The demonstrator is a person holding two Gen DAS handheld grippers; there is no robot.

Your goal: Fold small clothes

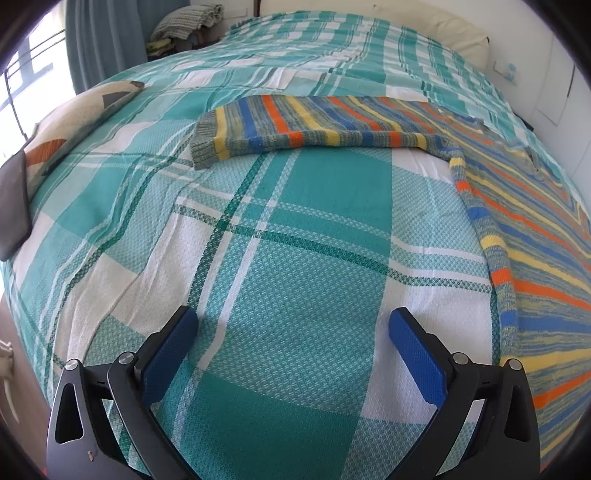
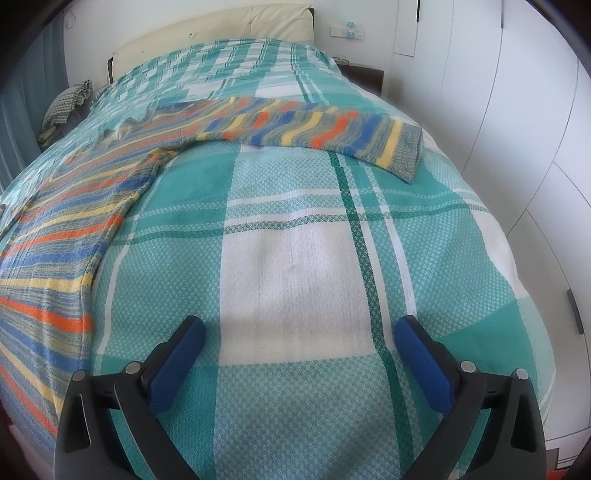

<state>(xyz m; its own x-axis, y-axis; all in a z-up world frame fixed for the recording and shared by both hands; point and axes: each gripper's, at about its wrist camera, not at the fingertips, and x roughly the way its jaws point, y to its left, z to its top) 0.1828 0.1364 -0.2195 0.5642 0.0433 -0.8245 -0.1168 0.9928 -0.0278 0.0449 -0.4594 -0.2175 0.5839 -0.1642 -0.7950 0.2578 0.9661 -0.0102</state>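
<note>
A striped knit sweater [image 1: 535,229] in blue, orange, yellow and grey lies flat on the bed. In the left wrist view its body is at the right and one sleeve [image 1: 314,129] stretches left, ending in a grey cuff [image 1: 203,147]. In the right wrist view the sweater body [image 2: 59,236] is at the left and the other sleeve [image 2: 314,129] reaches right to its cuff [image 2: 406,151]. My left gripper [image 1: 293,328] is open and empty above the bedspread, left of the sweater. My right gripper [image 2: 299,336] is open and empty, right of the sweater.
The bed is covered by a teal and white plaid bedspread [image 1: 295,240]. A patterned pillow [image 1: 74,122] lies at the left edge. A cream headboard [image 2: 221,33] and white wardrobe doors [image 2: 517,110] stand beyond. Folded checked cloth [image 1: 188,22] sits on a stand near the curtain.
</note>
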